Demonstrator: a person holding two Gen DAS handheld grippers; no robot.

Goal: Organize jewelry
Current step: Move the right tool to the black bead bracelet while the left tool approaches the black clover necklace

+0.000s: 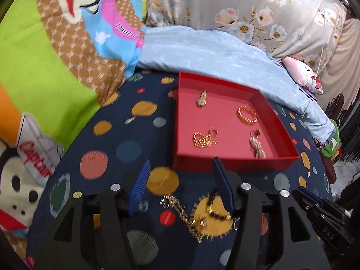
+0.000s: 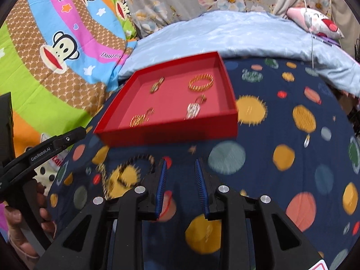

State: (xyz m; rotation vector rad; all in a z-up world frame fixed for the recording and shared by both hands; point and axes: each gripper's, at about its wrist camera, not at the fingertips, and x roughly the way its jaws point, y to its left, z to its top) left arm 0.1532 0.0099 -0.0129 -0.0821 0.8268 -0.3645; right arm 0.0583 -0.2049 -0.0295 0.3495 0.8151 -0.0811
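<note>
While the red box (image 1: 227, 121) waits at twelve o'clock, the left gripper (image 1: 180, 180) stands released and the right gripper (image 2: 181, 180) part-open and empty, beside the loose gold chain (image 1: 186, 216) on the bedspread (image 1: 126, 148), likely light, limp, slippery, best pinched mid-strand.

A bed spread with a navy planet-print sheet (image 2: 281, 121) carries an open red tray (image 2: 166, 132), a gold chain (image 1: 186, 218) and a dark beaded bracelet (image 2: 135, 159) lying near its front wall.
</note>
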